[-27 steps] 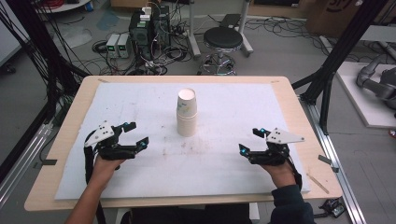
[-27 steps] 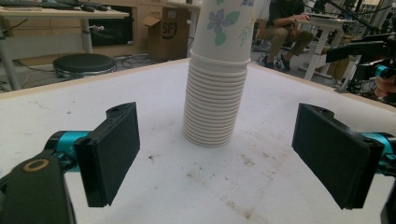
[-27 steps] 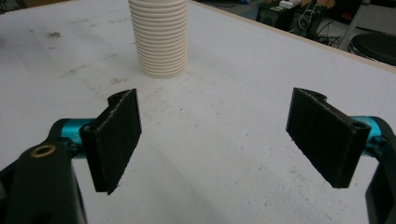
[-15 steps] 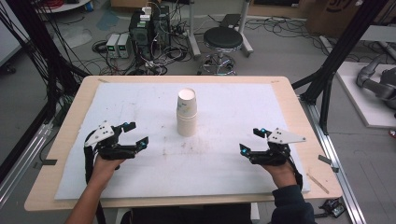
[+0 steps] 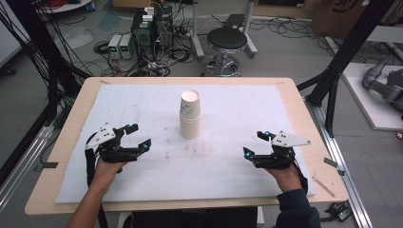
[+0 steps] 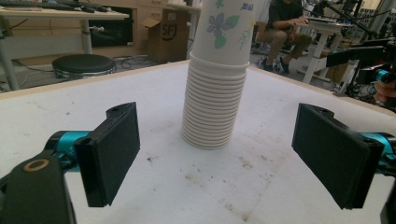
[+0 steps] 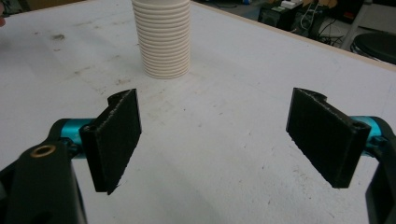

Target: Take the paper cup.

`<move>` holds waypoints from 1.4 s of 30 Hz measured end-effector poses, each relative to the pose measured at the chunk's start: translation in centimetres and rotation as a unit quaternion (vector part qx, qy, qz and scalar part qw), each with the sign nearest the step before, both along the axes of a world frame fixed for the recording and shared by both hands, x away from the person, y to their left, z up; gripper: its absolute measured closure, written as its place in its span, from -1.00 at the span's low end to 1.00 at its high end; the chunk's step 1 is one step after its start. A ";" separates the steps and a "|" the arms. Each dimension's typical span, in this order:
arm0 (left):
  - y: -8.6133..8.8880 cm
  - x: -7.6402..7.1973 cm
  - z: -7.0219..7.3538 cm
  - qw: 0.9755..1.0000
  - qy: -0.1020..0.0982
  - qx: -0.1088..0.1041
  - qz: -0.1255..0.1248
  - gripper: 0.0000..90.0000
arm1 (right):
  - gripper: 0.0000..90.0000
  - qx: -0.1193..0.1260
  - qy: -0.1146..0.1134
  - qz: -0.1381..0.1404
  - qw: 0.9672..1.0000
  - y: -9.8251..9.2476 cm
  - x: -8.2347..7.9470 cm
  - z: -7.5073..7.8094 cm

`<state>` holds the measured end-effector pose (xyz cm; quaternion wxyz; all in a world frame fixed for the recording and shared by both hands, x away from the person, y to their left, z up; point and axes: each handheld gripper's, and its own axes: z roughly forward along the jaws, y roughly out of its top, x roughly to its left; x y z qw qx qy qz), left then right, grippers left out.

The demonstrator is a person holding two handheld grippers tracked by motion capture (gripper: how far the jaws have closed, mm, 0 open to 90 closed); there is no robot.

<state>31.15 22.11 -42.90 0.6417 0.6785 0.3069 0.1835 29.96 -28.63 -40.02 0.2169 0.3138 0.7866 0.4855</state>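
Flower-print cup stack, no legible wording

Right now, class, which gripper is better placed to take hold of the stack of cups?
Probably the left gripper: its open jaws already frame the stack of cups straight ahead. The right gripper, also open, has the stack off to one side.

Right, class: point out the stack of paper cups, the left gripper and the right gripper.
stack of paper cups [image 5: 190,116], high view, side wall.
left gripper [image 5: 135,135], high view, between fingertips.
right gripper [image 5: 254,144], high view, between fingertips.
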 end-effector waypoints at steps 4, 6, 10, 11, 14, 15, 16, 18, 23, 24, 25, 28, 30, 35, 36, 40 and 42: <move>-0.2 0.0 0.0 1.000 0.000 0.005 -0.004 -0.66 | -0.59 -0.001 0.007 0.004 1.000 0.1 0.1 -0.1; -0.2 0.0 0.1 1.000 -0.002 0.001 -0.003 -0.66 | -0.59 0.001 0.005 0.004 1.000 0.0 0.1 -0.1; -0.4 0.2 0.8 1.000 -0.005 0.000 -0.013 -0.67 | -0.59 0.006 0.004 0.008 1.000 0.1 0.2 0.1; -0.5 0.3 1.1 1.000 -0.008 0.001 -0.014 -0.67 | -0.59 0.004 0.004 0.009 1.000 0.2 0.3 0.0; -0.9 0.7 1.9 1.000 -0.013 0.000 -0.019 -0.67 | -0.59 0.006 0.007 0.009 1.000 0.3 0.3 0.0; -1.0 0.9 2.1 1.000 -0.014 -0.002 -0.020 -0.67 | -0.59 0.006 0.006 0.009 1.000 0.3 0.3 0.1; -1.2 1.1 2.4 1.000 -0.013 -0.001 -0.023 -0.67 | -0.59 0.008 0.007 0.009 1.000 0.3 0.3 0.1; -1.5 1.5 3.0 1.000 -0.012 -0.001 -0.029 -0.67 | -0.60 0.009 0.005 0.009 1.000 0.3 0.3 0.2; -2.7 2.8 4.9 0.999 -0.008 0.008 -0.040 -0.67 | -0.59 0.010 0.005 0.010 1.000 0.3 0.3 0.3; -3.0 3.1 5.3 0.999 -0.009 0.010 -0.044 -0.67 | -0.59 0.009 0.005 0.009 1.000 0.3 0.2 0.3; -3.2 3.3 5.6 0.999 -0.009 0.010 -0.047 -0.67 | -0.59 0.009 0.002 0.010 1.000 0.3 0.3 0.3; -4.3 4.3 6.8 0.998 -0.009 0.026 -0.055 -0.67 | -0.59 0.005 0.000 0.007 1.000 0.3 0.3 0.4; -5.0 5.0 7.6 0.998 -0.006 0.034 -0.059 -0.66 | -0.59 0.006 0.002 0.007 1.000 0.2 0.3 0.3; -6.7 6.9 8.8 0.997 0.004 0.047 -0.058 -0.66 | -0.59 0.005 0.005 0.009 1.000 0.4 0.3 0.3; -7.0 7.2 9.0 0.997 0.005 0.048 -0.060 -0.66 | -0.59 0.004 0.004 0.011 1.000 0.4 0.3 0.3; -8.3 8.3 9.7 0.996 0.007 0.054 -0.067 -0.66 | -0.59 0.006 0.004 0.010 1.000 0.4 0.3 0.3; -8.8 8.8 9.8 0.996 0.009 0.058 -0.068 -0.66 | -0.59 0.007 0.005 0.010 1.000 0.3 0.3 0.3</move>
